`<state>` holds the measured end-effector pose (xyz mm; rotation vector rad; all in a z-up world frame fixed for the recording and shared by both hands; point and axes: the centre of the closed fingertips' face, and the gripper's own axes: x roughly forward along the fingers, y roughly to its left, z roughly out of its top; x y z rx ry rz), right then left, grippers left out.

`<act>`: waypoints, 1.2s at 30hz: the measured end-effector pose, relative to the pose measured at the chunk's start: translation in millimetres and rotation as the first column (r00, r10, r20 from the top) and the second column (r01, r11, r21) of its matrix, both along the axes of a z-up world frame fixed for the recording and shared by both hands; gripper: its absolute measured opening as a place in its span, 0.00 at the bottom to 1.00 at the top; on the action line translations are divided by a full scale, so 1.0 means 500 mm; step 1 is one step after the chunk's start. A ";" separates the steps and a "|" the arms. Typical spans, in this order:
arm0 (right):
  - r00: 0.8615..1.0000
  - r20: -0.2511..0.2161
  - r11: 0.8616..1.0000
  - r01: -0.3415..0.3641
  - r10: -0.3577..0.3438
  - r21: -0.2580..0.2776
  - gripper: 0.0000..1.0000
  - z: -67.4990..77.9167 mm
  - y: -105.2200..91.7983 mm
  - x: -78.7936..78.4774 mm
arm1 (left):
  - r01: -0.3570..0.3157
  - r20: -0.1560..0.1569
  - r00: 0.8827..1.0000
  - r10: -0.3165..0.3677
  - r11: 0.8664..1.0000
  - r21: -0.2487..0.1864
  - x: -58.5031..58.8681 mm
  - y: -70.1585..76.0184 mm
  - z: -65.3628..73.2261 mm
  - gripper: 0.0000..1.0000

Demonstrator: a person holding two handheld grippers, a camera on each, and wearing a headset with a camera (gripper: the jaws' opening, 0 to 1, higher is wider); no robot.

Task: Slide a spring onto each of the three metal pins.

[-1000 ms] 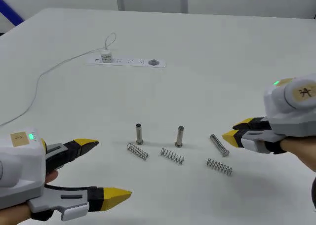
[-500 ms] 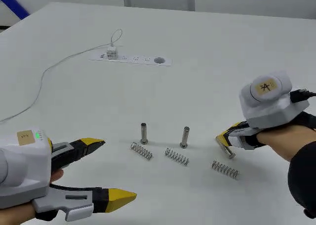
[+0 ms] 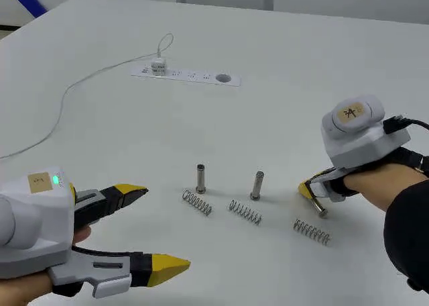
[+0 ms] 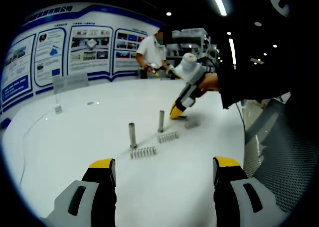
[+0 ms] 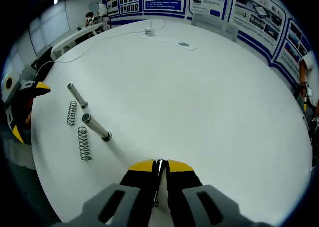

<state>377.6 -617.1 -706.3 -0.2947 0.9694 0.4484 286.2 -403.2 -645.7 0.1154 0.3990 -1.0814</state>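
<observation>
Three short steel pins, each w/ a wider flat head at one end. Left pin (image 3: pixel 200 178) and mid pin (image 3: pixel 257 184) stand upright, head down, on the white table (image 3: pixel 301 84), toward its near side. Third pin (image 3: pixel 318 205) is tilted, head end low, at the right. Can't tell if it touches the table. Three silver coil springs lie flat, one just in front of each pin: left spring (image 3: pixel 197 202), mid spring (image 3: pixel 244 212), right spring (image 3: pixel 312 231). None is on a pin.

Writing: a tan sticker on top of the R gripper (image 3: pixel 310 190) has a dark mark, not legible. A tan sticker on the L gripper (image 3: pixel 154 229) sits beside a green light, also unreadable. Wall posters in both gripper views have text too small to read.

R gripper: yellow tips together, clamped on the third pin near its upper end. In the right gripper view the pin shows as a thin bright line btwn the tips.

L gripper: jaws wide apart, holding nothing, at front left, well apart from pins and springs.

A white power strip (image 3: pixel 184 75) w/ a cable (image 3: pixel 67 91) lies far back on the table.
</observation>
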 end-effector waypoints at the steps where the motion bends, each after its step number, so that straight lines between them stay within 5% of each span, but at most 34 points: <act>1: 1.000 -0.003 1.000 -0.003 0.003 -0.001 0.10 -0.003 -0.001 0.000 | 0.000 0.000 1.000 0.000 1.000 -0.001 0.000 0.000 0.000 0.81; 15: 0.999 -0.039 0.999 0.011 -0.009 0.049 0.09 0.001 0.003 -0.002 | 0.003 0.006 1.000 -0.003 1.000 0.011 -0.001 0.000 0.000 0.80; 22: 0.999 0.034 0.996 0.012 -0.015 0.093 0.09 0.062 0.007 -0.016 | 0.012 0.009 1.000 -0.012 1.000 0.024 -0.003 0.000 -0.003 0.78; 36: 0.994 0.105 0.993 0.020 -0.032 0.117 0.09 0.093 0.005 -0.046 | 0.027 0.011 1.000 -0.028 0.998 0.051 -0.008 -0.002 -0.009 0.78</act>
